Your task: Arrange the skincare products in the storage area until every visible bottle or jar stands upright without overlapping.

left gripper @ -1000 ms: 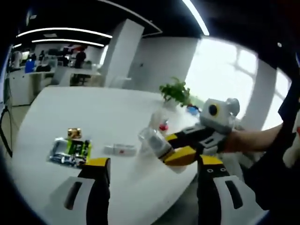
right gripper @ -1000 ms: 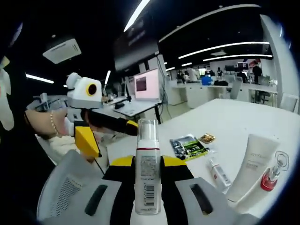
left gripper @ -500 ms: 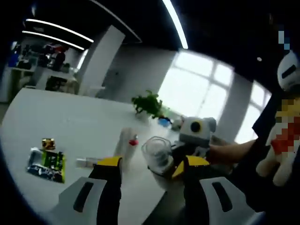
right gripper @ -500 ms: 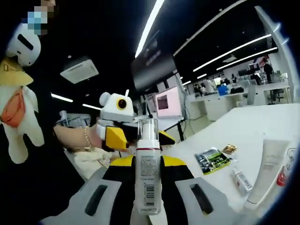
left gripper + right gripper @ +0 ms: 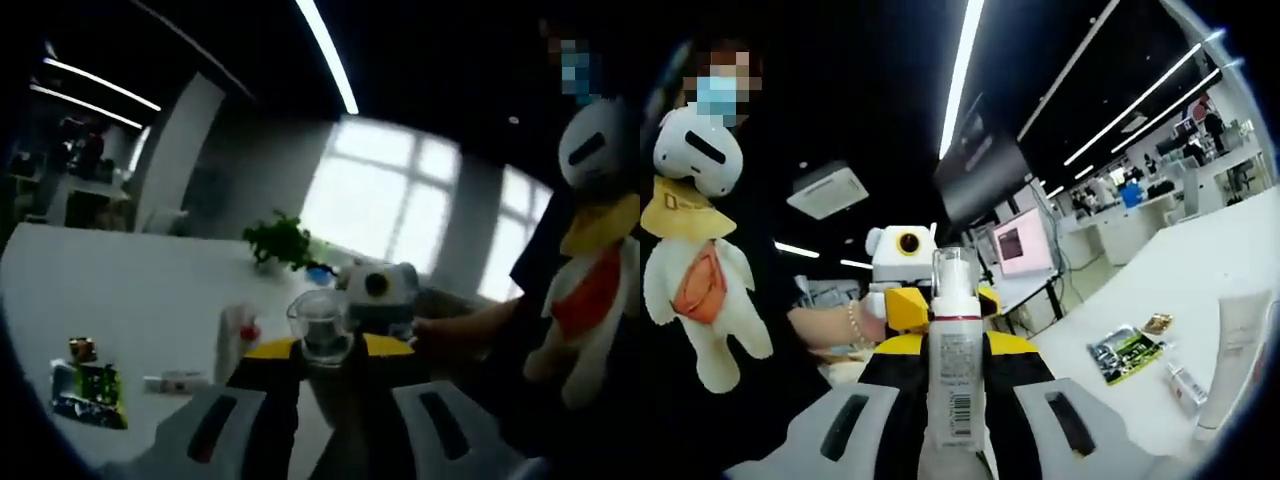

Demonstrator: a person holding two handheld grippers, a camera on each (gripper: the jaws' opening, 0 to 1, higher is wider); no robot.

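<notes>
- Right gripper view: a pump bottle (image 5: 955,360) with a clear cap and a barcode label is clamped upright between the jaws of the right gripper (image 5: 956,385), held by its label-covered body well above the white table (image 5: 1200,300).
- The bottle is judged light and rigid, probably plastic; its smooth label could slip under a loose grip, so a hold low on the body, as now, is judged safest. The clear cap is judged liable to pop off if squeezed.
- In the left gripper view, the bottle's clear cap (image 5: 321,325) is seen end-on just above the left gripper (image 5: 315,400), with the yellow tips of the right gripper closed around the bottle just below it. How wide the left jaws stand cannot be told, since the tips are dark and blurred against the bottle.
- On the table, a white tube (image 5: 1232,350) lies flat at the right edge of the right gripper view, with a small vial (image 5: 1185,380) and a green sachet (image 5: 1122,352) near it. The tube is judged soft and squeezable, best taken near its stiffer cap end.
- A red-topped item (image 5: 240,335) is seen beyond the left jaws, too blurred to identify.
- A potted plant (image 5: 277,242) stands at the far side of the table.
</notes>
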